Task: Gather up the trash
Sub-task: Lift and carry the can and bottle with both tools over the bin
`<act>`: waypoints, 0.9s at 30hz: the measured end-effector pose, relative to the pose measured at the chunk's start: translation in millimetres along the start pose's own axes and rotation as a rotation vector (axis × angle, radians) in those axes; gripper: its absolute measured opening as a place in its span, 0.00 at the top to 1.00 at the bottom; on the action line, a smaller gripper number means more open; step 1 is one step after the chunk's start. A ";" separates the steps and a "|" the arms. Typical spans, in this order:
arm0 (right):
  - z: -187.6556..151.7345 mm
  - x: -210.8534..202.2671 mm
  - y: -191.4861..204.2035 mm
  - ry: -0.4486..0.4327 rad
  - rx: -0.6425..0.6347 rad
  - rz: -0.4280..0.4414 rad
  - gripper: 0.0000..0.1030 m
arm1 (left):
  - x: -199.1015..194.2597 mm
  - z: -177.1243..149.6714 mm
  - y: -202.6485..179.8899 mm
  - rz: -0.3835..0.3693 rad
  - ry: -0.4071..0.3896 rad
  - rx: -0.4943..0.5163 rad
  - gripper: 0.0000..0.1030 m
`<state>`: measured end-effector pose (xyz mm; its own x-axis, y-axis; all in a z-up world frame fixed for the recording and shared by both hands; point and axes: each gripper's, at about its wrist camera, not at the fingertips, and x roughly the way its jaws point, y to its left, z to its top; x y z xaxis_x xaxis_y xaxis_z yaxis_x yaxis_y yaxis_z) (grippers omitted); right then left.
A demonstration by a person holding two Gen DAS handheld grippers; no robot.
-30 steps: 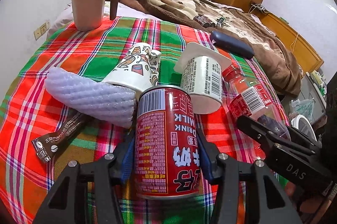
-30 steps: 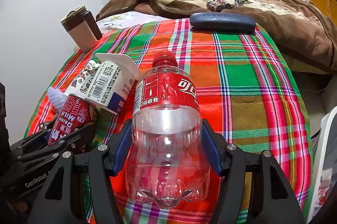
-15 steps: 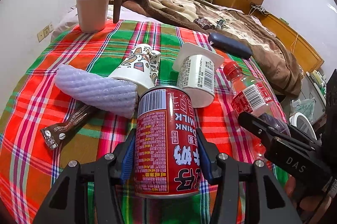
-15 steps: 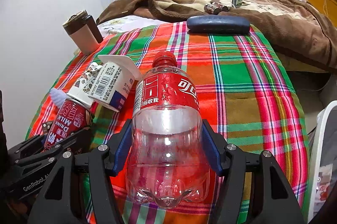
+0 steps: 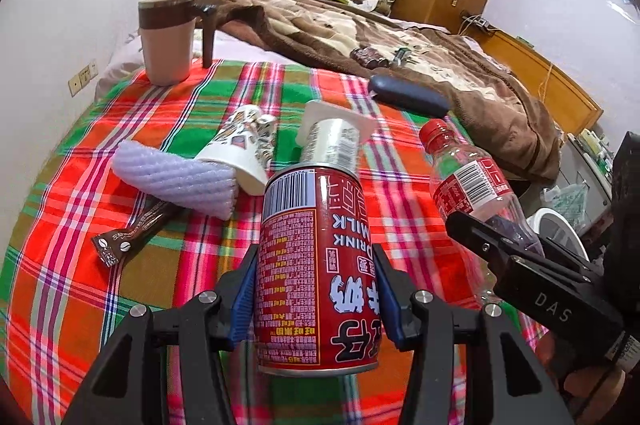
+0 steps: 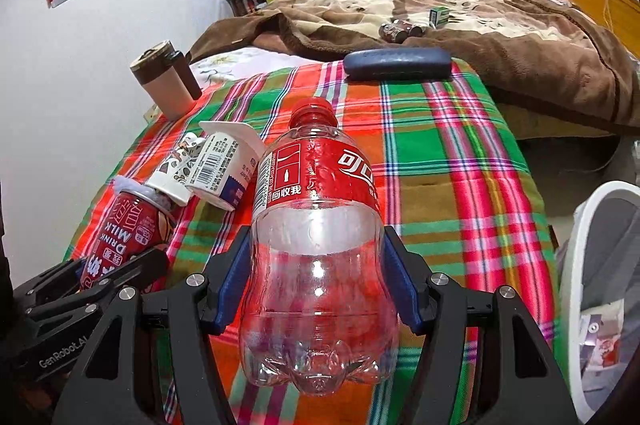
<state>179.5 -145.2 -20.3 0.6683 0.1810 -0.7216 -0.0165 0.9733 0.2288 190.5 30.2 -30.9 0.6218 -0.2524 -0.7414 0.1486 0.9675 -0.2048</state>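
My left gripper (image 5: 314,295) is shut on a red milk drink can (image 5: 316,265), held above the plaid cloth (image 5: 100,273); the can (image 6: 120,237) also shows at the lower left of the right wrist view. My right gripper (image 6: 318,281) is shut on an empty clear plastic bottle (image 6: 316,245) with a red label and cap, which appears as the bottle (image 5: 468,181) to the right of the can. On the cloth lie a patterned paper cup (image 5: 240,149), a white yogurt cup (image 5: 332,141), a white foam sleeve (image 5: 176,181) and a brown wrapper (image 5: 132,233).
A beige and brown mug (image 5: 168,37) stands at the cloth's far left. A dark blue case (image 6: 398,63) lies at the far edge, with a brown blanket (image 6: 500,25) behind. A white bin (image 6: 596,281) with litter inside stands right of the bed.
Both grippers have lifted and drawn back with the can and the bottle, so the items on the cloth look farther off. The grips are unchanged.
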 end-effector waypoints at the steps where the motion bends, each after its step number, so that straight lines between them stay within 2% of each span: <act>1: -0.6 -2.8 -1.5 -0.004 0.002 -0.001 0.38 | -1.3 -0.5 -2.6 -0.001 -0.003 0.004 0.49; 11: -5.9 -33.4 -29.3 -0.046 0.038 -0.032 0.38 | -20.0 -0.8 -44.1 -0.037 -0.033 0.063 0.49; 27: -20.6 -85.4 -91.2 -0.114 0.131 -0.128 0.38 | -29.6 -8.8 -136.4 -0.127 -0.055 0.199 0.49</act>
<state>108.6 -246.5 6.9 0.7383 0.0323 -0.6737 0.1663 0.9593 0.2282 145.0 -94.5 13.4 0.6281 -0.3766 -0.6809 0.3739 0.9135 -0.1603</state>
